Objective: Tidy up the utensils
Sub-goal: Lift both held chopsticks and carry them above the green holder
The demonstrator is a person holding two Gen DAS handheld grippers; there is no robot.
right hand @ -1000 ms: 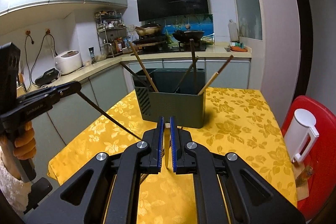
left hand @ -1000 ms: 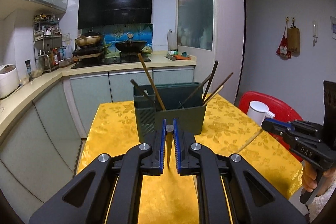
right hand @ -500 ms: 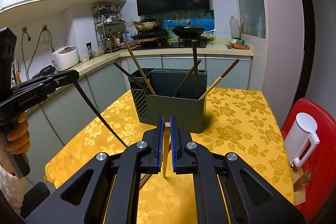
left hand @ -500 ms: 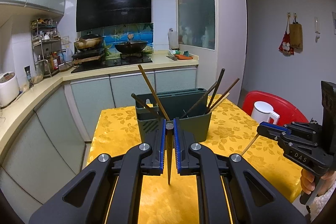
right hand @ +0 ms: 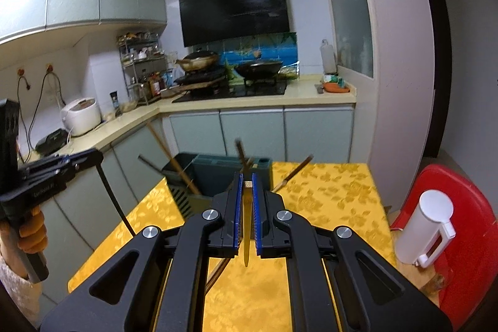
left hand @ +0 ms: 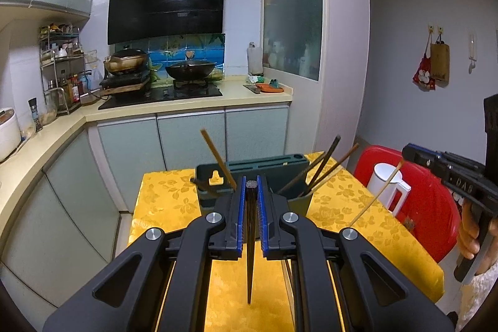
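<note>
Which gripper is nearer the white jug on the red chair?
Right. The right gripper hangs just above and beside the white jug, holding a pale chopstick. The left gripper sits further over, behind the utensil holder.

The left gripper [left hand: 251, 185] is matte black plastic, its two arms pierced by rounded triangular cut-outs. Four round silver screws sit on its arm joints. The inner faces of its jaws carry ribbed blue pads. The right gripper [right hand: 246, 186] is built the same way: black arms, silver screws, blue ribbed strips along the jaws. Seen from the side, the right one has a black pistol-style handle and white lettering on its body that reads roughly "DAB". The left hand [right hand: 29, 234] has bare skin, looking orange in this light, above a fuzzy whitish sleeve; the right hand [left hand: 471, 235] shows a similar pale sleeve.
</note>
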